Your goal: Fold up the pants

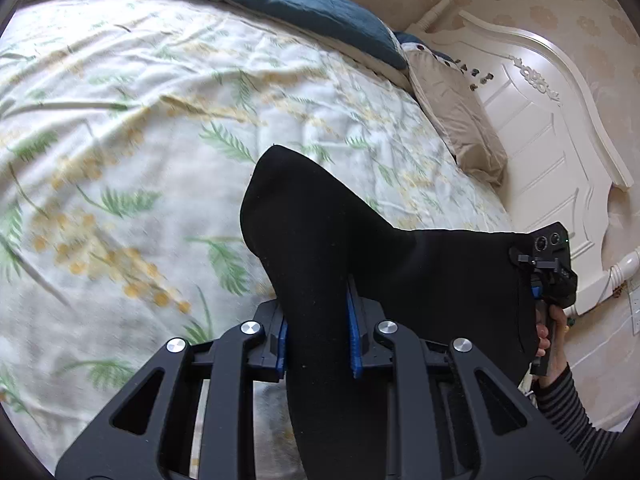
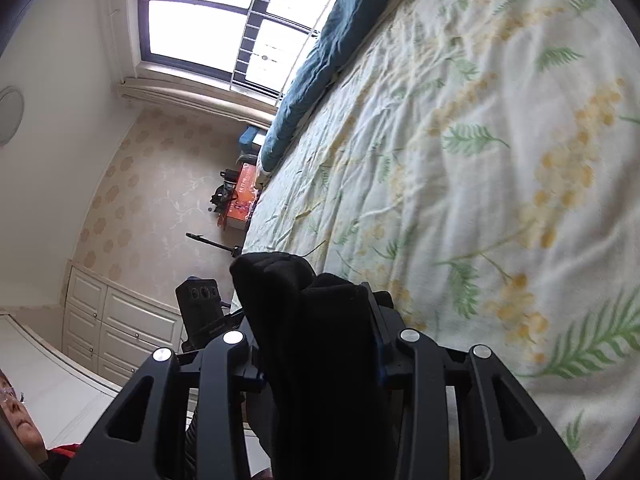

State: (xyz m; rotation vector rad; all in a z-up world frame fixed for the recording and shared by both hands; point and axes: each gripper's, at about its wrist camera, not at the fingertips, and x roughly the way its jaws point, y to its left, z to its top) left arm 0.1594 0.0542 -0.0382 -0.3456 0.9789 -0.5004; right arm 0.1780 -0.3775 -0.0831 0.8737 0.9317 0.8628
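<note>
The bed [image 1: 160, 128], under a floral coverlet, filled both views, with a white headboard [image 1: 552, 128] at the right of the left wrist view. The left gripper [image 1: 318, 340] had its jaws closed on the black pants [image 1: 360, 248], which were held aloft above the bed. The cloth stretched rightward from those jaws to the right gripper [image 2: 320, 352], likewise clamped on bunched fabric. Judged: with both ends held equally, the pants should next be lowered flat.
</note>
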